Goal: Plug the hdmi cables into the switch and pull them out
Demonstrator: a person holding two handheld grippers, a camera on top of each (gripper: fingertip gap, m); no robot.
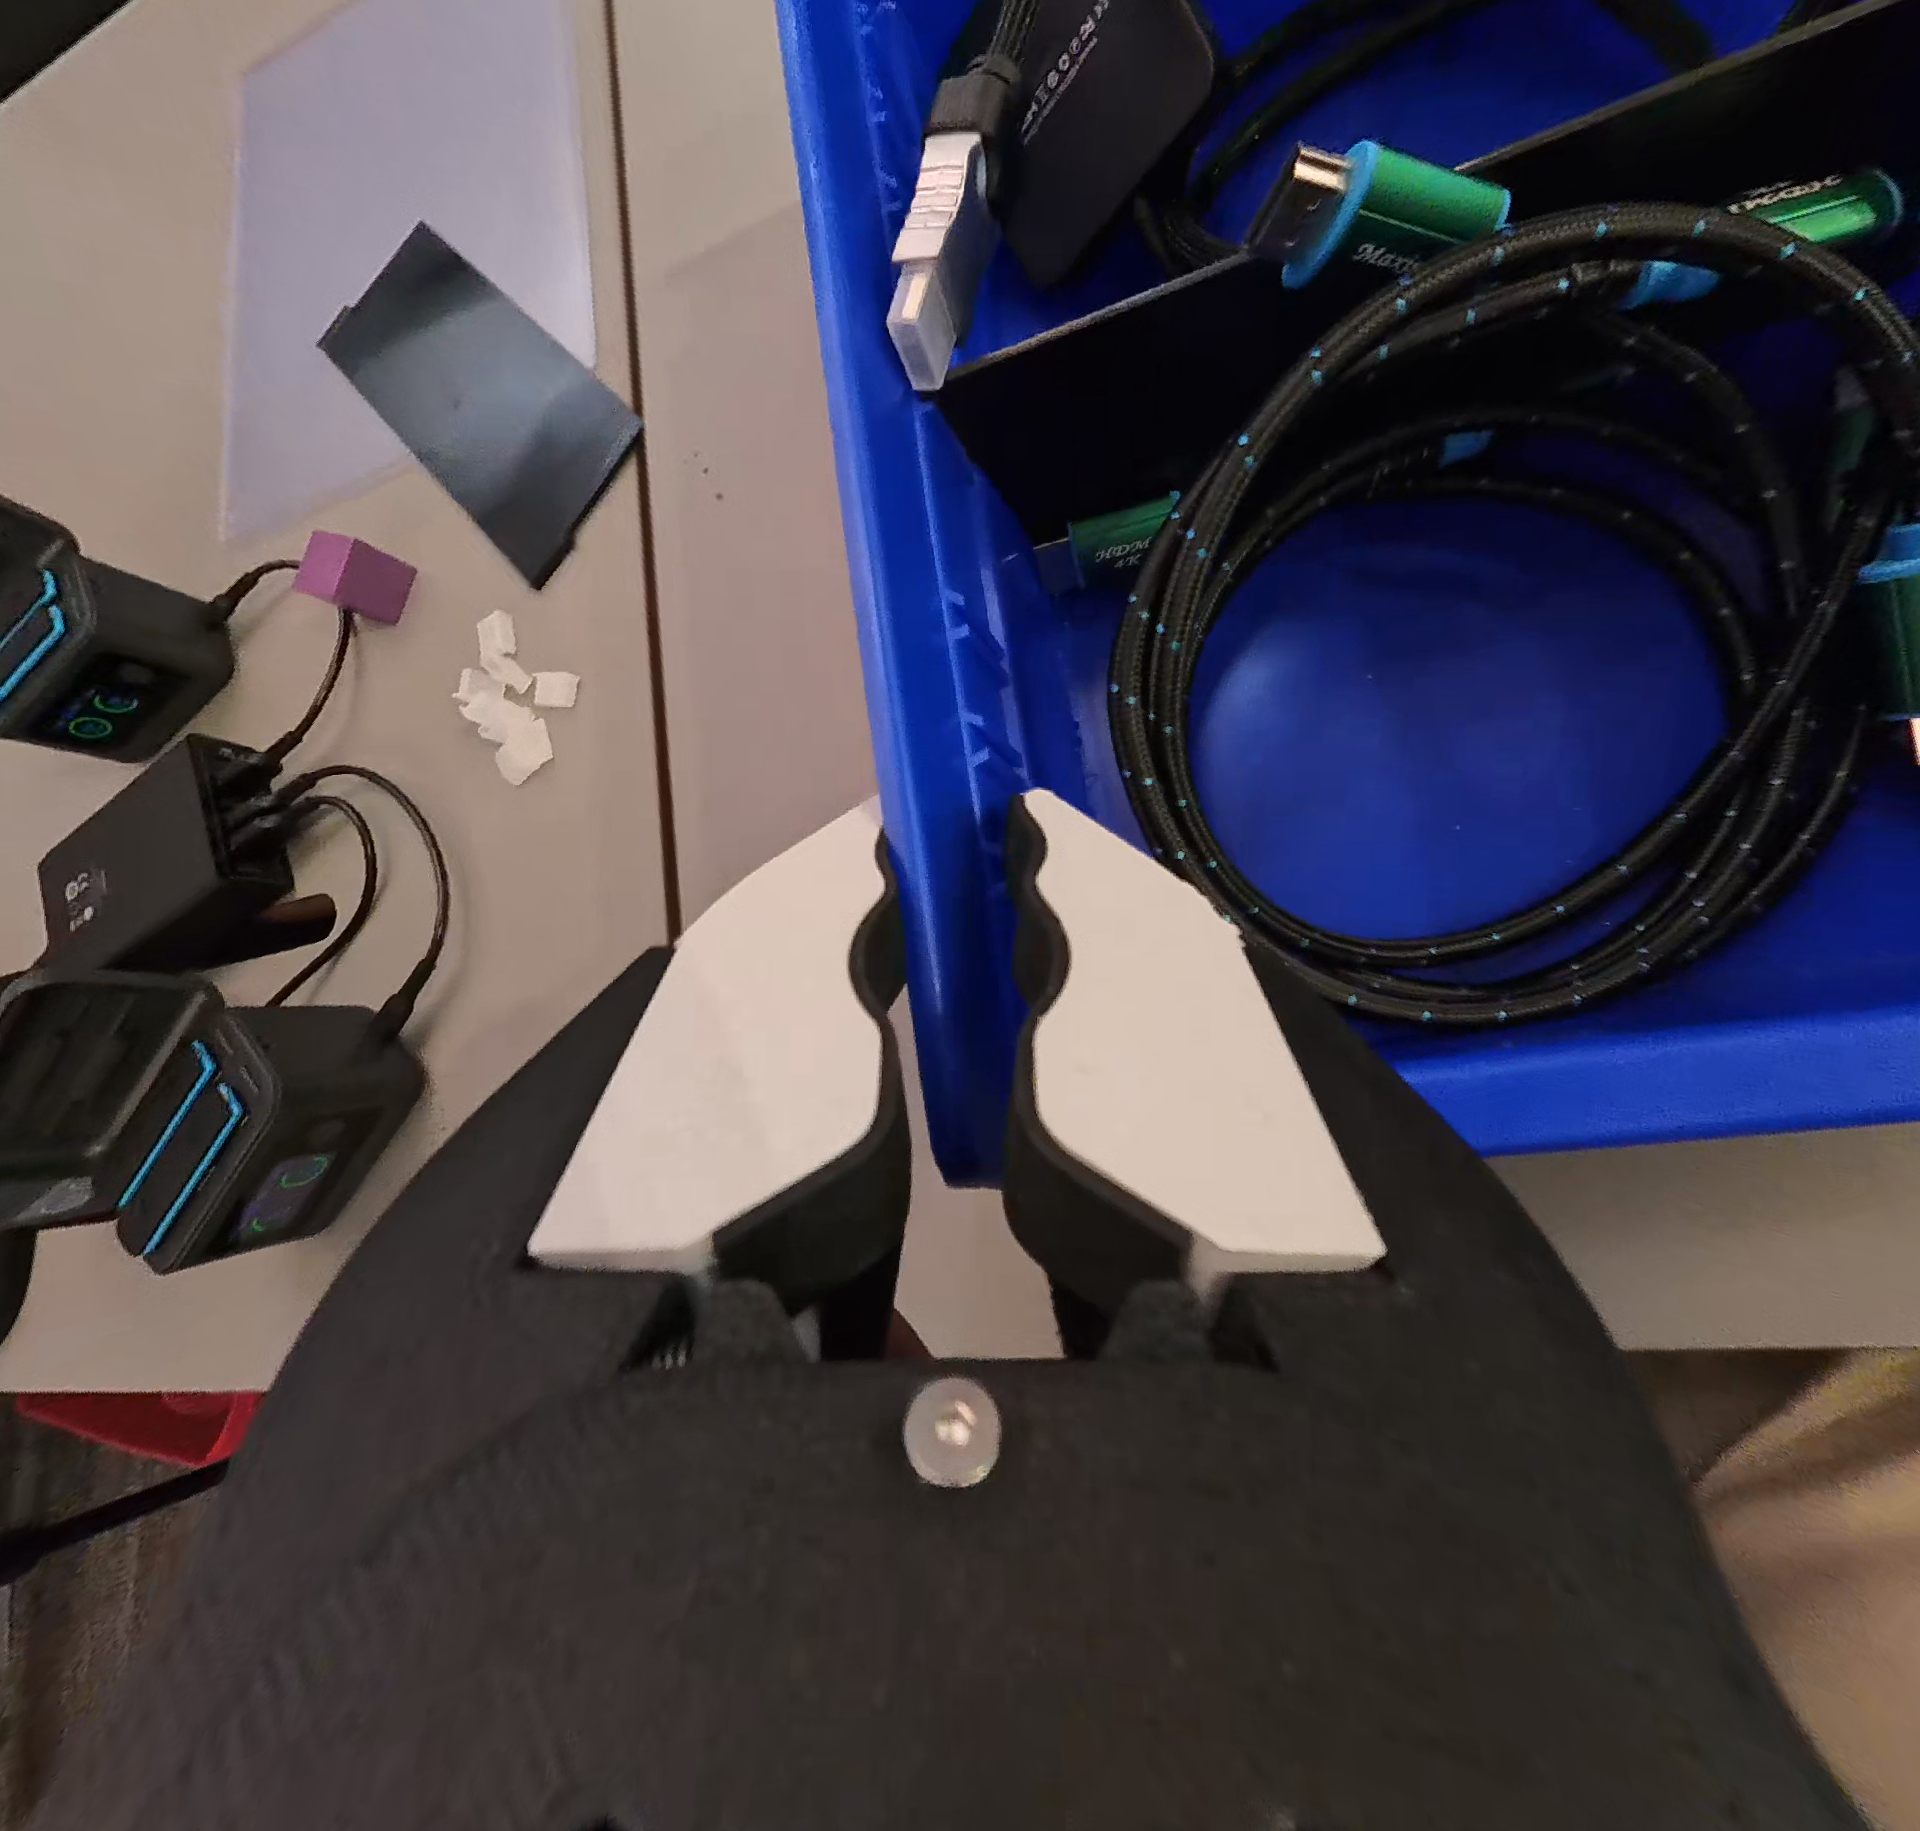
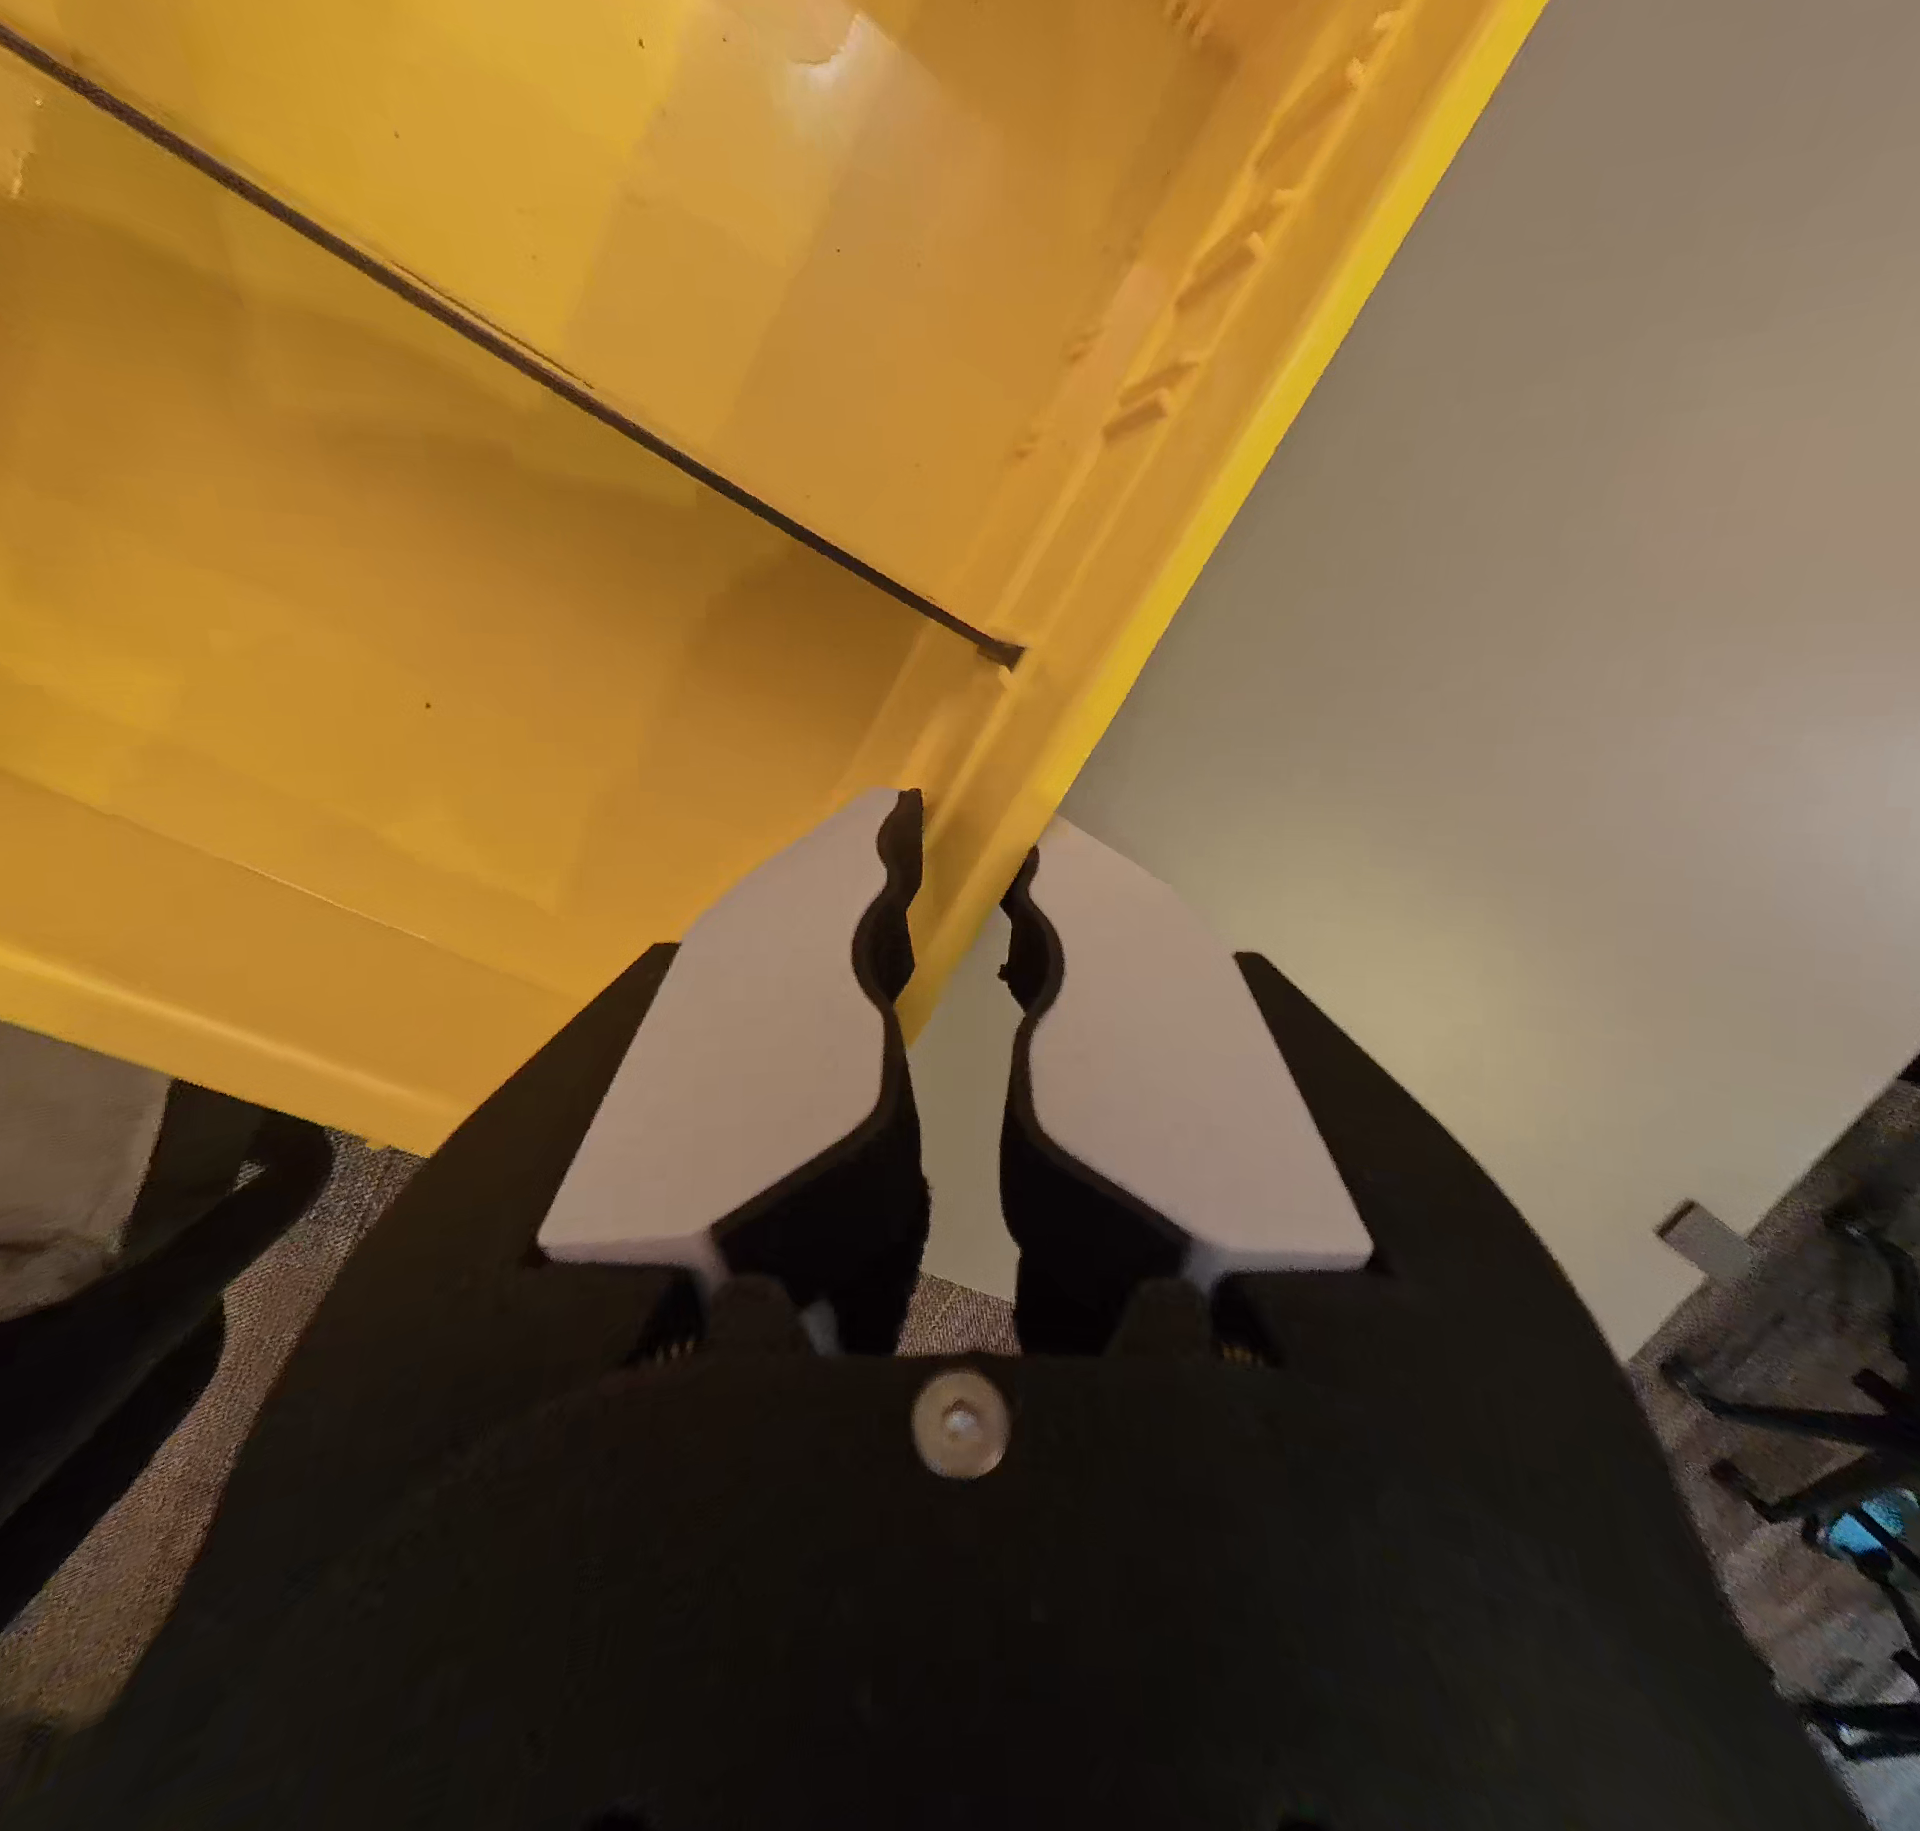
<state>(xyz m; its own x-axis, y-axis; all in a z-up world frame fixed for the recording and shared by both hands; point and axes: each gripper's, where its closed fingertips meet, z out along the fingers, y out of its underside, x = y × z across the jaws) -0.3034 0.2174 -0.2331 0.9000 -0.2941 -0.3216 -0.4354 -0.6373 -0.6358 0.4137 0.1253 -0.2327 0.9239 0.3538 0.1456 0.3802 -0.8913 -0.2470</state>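
Observation:
A blue bin [image 1: 883,493] holds a black HDMI switch [image 1: 1101,88] with a silver plug [image 1: 935,254] on its lead, a coiled black braided HDMI cable [image 1: 1351,971] and green HDMI plugs [image 1: 1382,207]. A black divider [image 1: 1143,368] splits the bin. My left gripper [image 1: 951,831] is shut on the bin's left wall near its front corner. In the right wrist view my right gripper [image 2: 966,825] is shut on the right rim [image 2: 1247,451] of an empty yellow bin [image 2: 520,534], which has a thin dark divider [image 2: 520,347].
Left of the blue bin the table carries a black card [image 1: 478,399], a purple cube [image 1: 353,576], small white bits [image 1: 514,690], a black charger [image 1: 156,867] and small cameras [image 1: 156,1127] on cables. Bare table [image 2: 1558,534] lies right of the yellow bin.

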